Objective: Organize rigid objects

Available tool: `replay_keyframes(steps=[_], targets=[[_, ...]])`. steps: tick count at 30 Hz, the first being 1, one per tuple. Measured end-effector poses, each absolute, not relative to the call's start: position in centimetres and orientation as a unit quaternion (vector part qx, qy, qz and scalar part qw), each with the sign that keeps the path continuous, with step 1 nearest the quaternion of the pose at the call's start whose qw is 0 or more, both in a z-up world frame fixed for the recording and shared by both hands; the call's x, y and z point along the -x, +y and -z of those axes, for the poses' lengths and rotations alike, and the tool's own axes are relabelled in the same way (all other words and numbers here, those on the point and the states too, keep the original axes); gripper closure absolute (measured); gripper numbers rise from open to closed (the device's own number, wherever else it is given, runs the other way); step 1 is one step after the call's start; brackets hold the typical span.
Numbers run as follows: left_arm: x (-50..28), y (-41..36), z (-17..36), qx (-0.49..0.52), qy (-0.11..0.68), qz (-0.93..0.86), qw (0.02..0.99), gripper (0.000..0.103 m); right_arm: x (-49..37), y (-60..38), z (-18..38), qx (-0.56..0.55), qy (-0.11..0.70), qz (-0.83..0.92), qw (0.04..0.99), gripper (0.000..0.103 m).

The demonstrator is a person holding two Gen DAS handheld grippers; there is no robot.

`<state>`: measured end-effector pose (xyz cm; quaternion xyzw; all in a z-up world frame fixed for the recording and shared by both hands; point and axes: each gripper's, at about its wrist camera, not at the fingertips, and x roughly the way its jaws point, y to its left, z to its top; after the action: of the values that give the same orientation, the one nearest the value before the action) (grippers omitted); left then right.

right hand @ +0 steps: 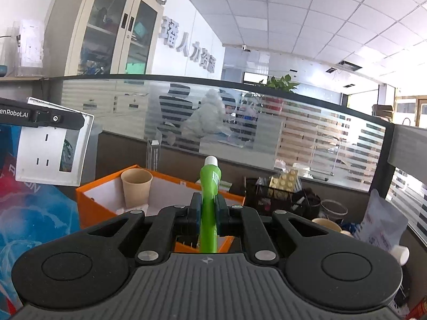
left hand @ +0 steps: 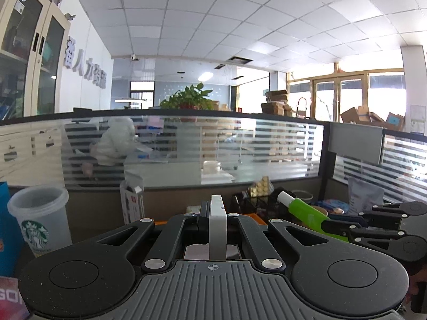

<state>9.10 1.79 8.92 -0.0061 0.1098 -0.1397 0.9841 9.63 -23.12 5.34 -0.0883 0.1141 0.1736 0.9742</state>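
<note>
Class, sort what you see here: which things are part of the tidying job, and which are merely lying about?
Part of the job:
left gripper, shut on the white socket plate
right gripper, shut on the green tube
orange box

Lying about:
plastic cup
paper cup
black wire basket

Both views are bright with daylight. In the left wrist view the windows and glass doors at the far right are blown out to white, and that glare washes the ceiling tiles nearby. The right wrist view catches the same glare only at its far right edge, and the ceiling there is pale and overexposed. Fisheye distortion bends the partition rail into an arc and tilts the cabinet; dark vignette fills the corners. Foreground tool housings look sharp, with soft highlights on their matte black surfaces. The frosted striped glass blurs the figure behind it. Shadows are soft and weak throughout.
</note>
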Motion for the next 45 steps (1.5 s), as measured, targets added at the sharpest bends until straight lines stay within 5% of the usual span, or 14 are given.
replay_keyframes(steps=[45], targets=[[-20.7, 1.8, -8.1, 0.027, 0.131, 0.122, 0.983, 0.103, -19.2, -19.2, -4.7, 0.099, 0.141, -0.199, 0.965, 0.094]])
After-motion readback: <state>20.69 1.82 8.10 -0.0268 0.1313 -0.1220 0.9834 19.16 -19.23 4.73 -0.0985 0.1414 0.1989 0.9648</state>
